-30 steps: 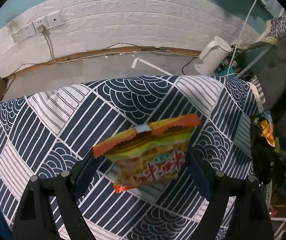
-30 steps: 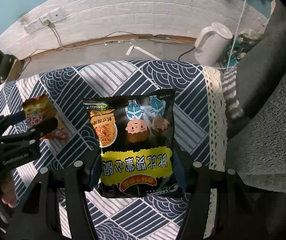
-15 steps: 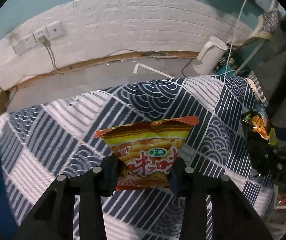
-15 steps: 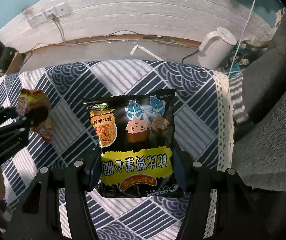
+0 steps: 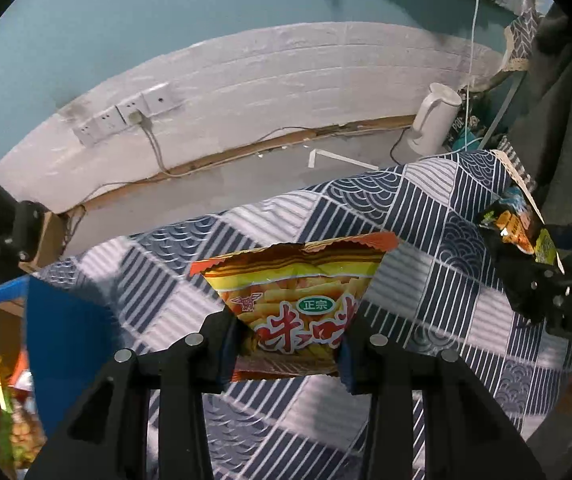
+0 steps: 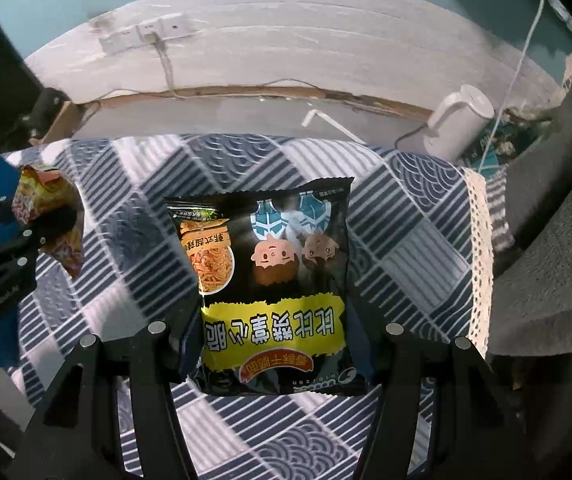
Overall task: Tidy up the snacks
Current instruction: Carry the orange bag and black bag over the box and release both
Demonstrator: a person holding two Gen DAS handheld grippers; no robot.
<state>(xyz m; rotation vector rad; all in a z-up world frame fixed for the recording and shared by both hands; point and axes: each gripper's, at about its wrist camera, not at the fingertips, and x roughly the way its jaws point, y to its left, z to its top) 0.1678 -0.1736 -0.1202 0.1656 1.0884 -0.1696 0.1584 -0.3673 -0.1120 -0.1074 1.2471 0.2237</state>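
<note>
While both packets hang clear of the patterned cloth (image 5: 426, 208), we've got a snack in each claw. Our left gripper (image 5: 290, 344) is clamped on the lower half of the orange chip bag (image 5: 298, 300), its crimped top edge standing upright between the fingers. Over on the other side, our right gripper (image 6: 282, 344) pinches the black noodle-snack bag (image 6: 274, 280) by its bottom end, print upside down to us, the bag held above the cloth.

Down at the left edge of the left view there's a blue box (image 5: 66, 344) with what looks like more packets beside it — that's our likely drop spot, though we can't see inside it.

To do this carry well, we judge: keep the squeeze light, since these are air-filled bags that can pop or crush their contents. Keep each bag level, bring one hand in at a time so the claws don't collide, and only let go once the packet is low over the container.
</note>
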